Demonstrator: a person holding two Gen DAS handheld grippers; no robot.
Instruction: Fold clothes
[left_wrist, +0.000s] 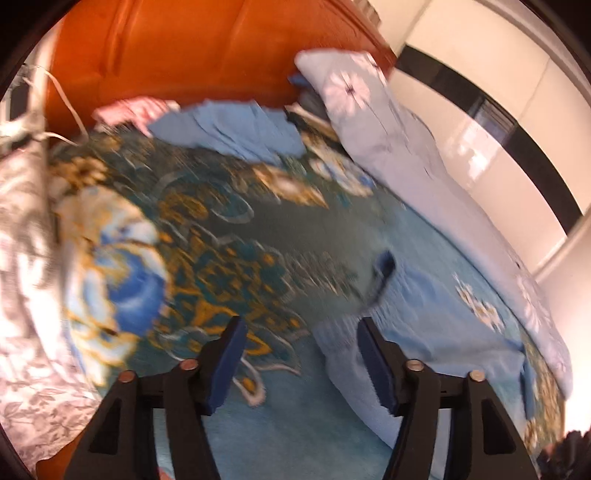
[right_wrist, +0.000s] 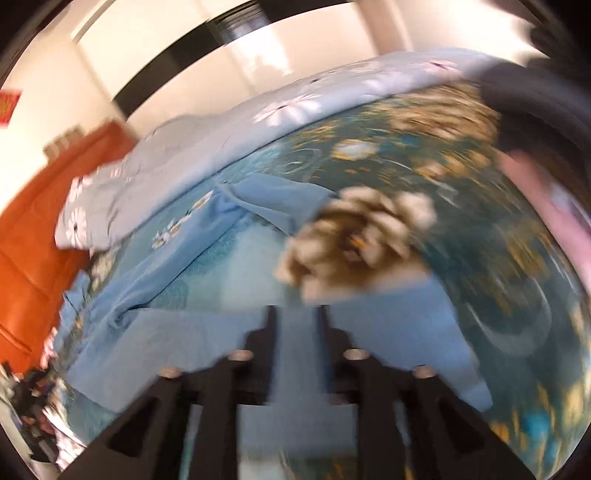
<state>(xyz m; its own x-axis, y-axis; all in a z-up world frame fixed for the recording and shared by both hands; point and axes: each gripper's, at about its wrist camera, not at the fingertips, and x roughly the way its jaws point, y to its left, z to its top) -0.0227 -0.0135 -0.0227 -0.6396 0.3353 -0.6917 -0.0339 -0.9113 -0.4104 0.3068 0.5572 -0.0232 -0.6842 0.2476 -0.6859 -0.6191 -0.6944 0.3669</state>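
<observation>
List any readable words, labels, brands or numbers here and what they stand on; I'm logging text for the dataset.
None can be read.
Red sign on the wall, right wrist view: yellowish marks, too blurred to read.
Light blue garment and patterned bedspread: only floral print, no lettering.

Light blue garment (right_wrist: 207, 332) lies flat (partly folded) on the bedspread (right_wrist: 480, 229).

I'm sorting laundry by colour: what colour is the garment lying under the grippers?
Plain light blue garment, clearest in the right wrist view.
</observation>
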